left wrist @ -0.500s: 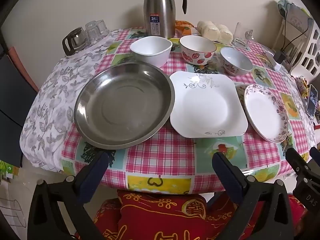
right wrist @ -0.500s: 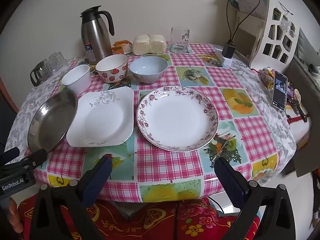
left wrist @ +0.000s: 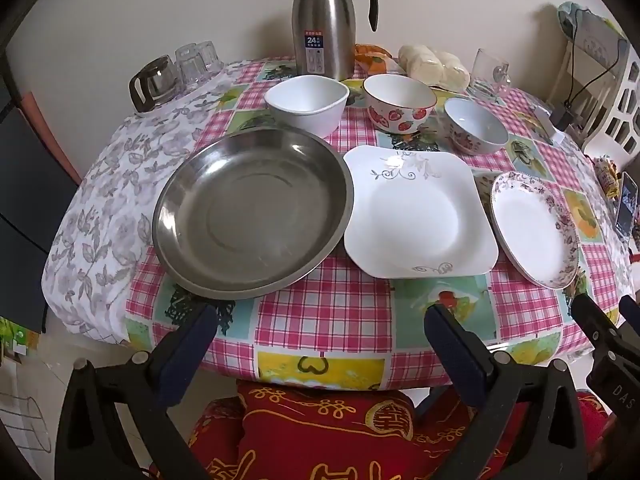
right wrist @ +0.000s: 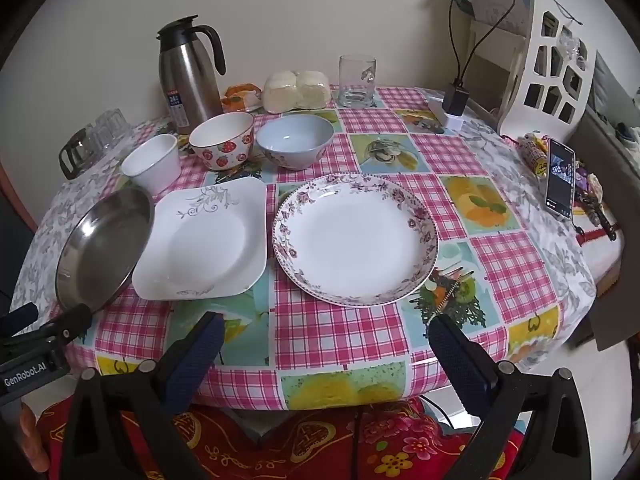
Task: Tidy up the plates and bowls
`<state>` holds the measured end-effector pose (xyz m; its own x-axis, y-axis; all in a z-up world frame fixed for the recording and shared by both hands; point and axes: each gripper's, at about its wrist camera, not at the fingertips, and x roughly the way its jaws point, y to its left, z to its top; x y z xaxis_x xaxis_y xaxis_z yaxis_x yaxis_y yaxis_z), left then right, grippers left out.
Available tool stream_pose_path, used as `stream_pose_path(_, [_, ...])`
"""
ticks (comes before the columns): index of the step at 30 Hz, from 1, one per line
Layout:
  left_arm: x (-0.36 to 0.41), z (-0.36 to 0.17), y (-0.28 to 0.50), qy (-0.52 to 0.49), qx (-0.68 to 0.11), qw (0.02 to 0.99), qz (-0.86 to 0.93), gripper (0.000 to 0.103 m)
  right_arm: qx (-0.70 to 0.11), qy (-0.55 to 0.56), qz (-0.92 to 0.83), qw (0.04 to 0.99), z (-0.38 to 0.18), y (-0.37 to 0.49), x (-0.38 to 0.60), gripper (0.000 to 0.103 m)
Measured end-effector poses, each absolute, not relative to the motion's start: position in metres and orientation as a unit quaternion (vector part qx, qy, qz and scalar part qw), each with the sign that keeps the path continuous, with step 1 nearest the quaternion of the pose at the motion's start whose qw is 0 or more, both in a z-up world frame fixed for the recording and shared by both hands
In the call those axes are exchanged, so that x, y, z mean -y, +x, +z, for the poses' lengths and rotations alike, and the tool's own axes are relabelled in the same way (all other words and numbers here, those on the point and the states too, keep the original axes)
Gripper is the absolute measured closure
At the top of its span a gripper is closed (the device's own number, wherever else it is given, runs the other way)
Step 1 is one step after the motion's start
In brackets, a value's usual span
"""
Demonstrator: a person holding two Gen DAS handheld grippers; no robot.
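Three plates lie in a row ahead of both grippers, near the front edge of the table, with three bowls in a row just behind them. The left gripper (left wrist: 320, 344) hovers off the table edge with its jaws wide apart and empty, facing the gap between the round stainless-steel plate (left wrist: 252, 216) and the square white plate with grey scrollwork (left wrist: 416, 212). The right gripper (right wrist: 326, 344) is likewise spread wide and empty, lined up with the round white plate with a purple floral rim (right wrist: 354, 240).

Behind sit the plain white bowl (left wrist: 306, 102), the strawberry-patterned bowl (left wrist: 398, 104) and the pale blue bowl with a floral outside (left wrist: 476, 126), all upright, apart from one another.

Everything rests on a round table covered by a pink-checked cloth with fruit pictures (right wrist: 360, 336). At the back stand a steel thermos jug with a black handle (left wrist: 326, 20) and a clear glass mug (right wrist: 356, 80), against a plain beige wall.
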<state>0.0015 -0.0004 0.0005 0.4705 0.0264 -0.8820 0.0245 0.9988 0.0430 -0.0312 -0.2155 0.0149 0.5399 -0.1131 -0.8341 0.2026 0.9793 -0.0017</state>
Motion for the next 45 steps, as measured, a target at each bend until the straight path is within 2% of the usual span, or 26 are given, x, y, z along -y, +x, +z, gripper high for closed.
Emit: stream_pose_path(45, [-0.0005,-0.0025,-0.0026,0.025,-0.512,0.858,-0.001,0.0,-0.472,0.042,-0.091,0.876,0.0138,-0.0304,0.213,0.0])
